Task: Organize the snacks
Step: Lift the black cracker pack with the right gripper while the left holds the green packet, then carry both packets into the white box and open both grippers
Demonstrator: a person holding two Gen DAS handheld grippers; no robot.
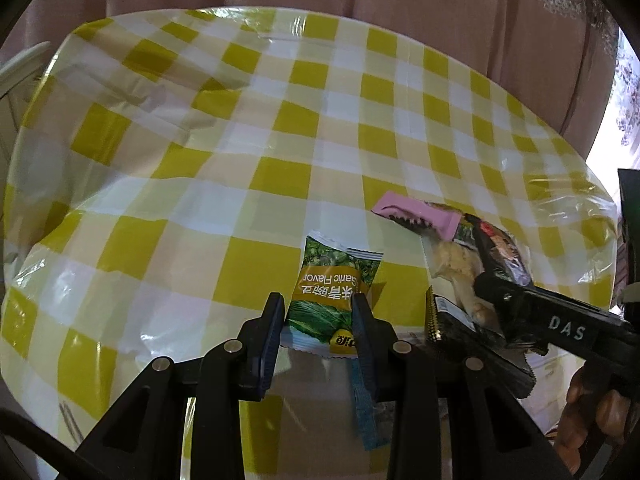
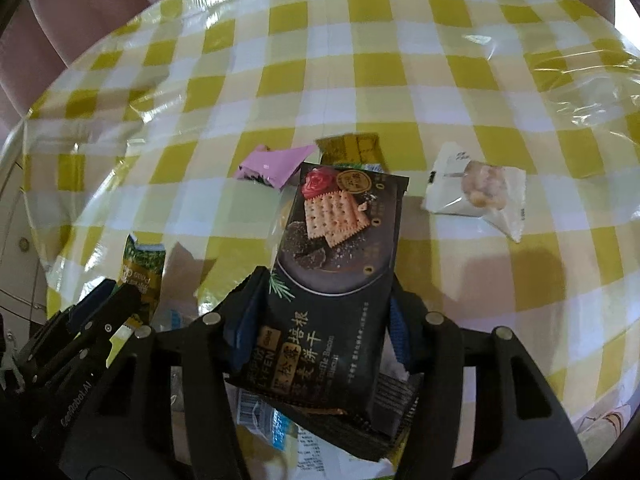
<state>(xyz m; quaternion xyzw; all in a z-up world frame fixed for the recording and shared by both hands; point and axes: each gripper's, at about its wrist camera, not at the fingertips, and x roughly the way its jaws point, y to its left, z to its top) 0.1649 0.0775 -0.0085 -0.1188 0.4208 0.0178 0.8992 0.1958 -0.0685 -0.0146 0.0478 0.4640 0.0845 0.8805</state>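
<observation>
Yellow-and-white checked plastic is covering a table, with pink curtain folds hanging along the far side. Snack packets are lying scattered toward the near right of the cloth.

At the near centre of the left wrist view, the left gripper is pinching a small green pea packet by its lower end, fingers pressing on both side edges. It is likely very light, crinkly and slippery, so a hold across the sealed end seems safest.

Just to its right, the right gripper is straddling a black cracker packet. Its fingers are flanking the packet's lower half, and whether they are pressing on it I cannot tell. The crackers inside are probably brittle, so a gentle grip across the width looks wise.

A pink wrapper and a yellow-green packet are lying just beyond the cracker packet. A clear-and-white packet is sitting apart, farther right.
</observation>
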